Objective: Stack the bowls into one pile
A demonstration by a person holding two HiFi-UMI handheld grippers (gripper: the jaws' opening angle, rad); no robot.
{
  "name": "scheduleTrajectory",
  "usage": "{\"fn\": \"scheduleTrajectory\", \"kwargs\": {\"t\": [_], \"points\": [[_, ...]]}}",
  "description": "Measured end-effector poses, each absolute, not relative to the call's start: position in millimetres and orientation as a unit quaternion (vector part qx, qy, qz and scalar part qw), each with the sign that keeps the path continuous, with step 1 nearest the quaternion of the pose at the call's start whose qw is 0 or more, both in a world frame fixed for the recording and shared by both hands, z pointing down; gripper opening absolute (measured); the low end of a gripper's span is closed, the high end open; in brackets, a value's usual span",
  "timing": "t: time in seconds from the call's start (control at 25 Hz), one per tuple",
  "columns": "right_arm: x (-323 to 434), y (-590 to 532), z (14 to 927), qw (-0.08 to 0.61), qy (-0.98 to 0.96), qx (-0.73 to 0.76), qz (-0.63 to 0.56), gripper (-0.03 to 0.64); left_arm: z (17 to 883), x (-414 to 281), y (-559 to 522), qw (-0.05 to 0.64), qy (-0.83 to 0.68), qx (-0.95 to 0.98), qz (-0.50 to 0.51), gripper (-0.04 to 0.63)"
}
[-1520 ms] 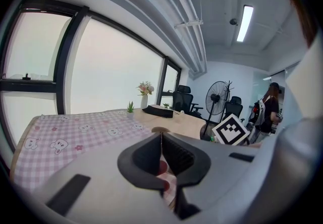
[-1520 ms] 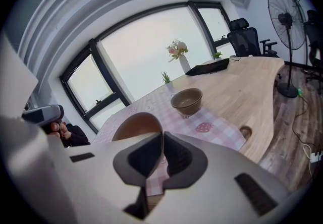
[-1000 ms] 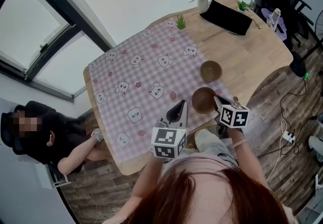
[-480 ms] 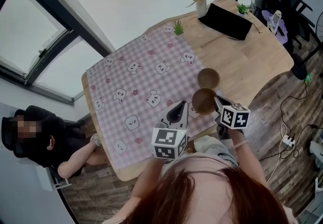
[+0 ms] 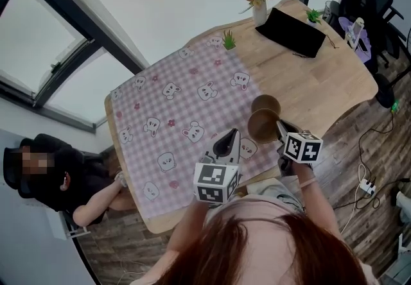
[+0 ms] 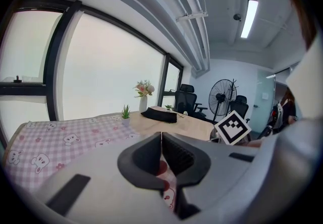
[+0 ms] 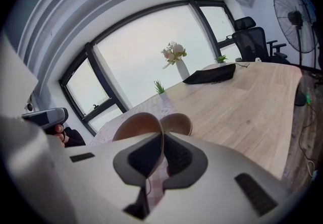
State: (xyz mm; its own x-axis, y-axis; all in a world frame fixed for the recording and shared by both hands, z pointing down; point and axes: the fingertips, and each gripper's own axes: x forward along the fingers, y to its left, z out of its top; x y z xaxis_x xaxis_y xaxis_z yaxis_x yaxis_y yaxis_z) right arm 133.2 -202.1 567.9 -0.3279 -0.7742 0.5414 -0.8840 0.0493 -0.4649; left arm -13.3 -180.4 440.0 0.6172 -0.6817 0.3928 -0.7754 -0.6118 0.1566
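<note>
The right gripper [image 5: 277, 124] pinches the rim of a brown bowl [image 5: 262, 126] just beside a second bowl [image 5: 266, 104] on the wooden table [image 5: 334, 72], while the left gripper [image 5: 228, 142], jaws together and empty, hovers over the checked tablecloth [image 5: 180, 104].

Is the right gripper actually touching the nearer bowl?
Touching: the right gripper view shows the right gripper pinching the nearer bowl by its rim.

wooden table [image 5: 327, 78]; pink checked cloth [image 5: 186, 104] with bear prints over left part. on bare wood: flower vase [image 5: 259, 13] at far edge, black pouch [image 5: 290, 31] beside it, plant [image 5: 229, 40] near cloth's far corner, second plant [image 5: 313, 16] behind pouch. bowl [image 5: 265, 105] at cloth's right edge.
</note>
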Motion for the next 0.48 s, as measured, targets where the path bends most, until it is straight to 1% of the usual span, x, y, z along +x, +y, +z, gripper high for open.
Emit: {"fn": "scheduleTrajectory", "kwargs": {"t": [0.48], "points": [[159, -236, 566, 0.059, -0.718, 0.579, 0.381, 0.017, 445, -1, -203, 0.163, -0.423, 0.878, 0.150, 0.012]]}}
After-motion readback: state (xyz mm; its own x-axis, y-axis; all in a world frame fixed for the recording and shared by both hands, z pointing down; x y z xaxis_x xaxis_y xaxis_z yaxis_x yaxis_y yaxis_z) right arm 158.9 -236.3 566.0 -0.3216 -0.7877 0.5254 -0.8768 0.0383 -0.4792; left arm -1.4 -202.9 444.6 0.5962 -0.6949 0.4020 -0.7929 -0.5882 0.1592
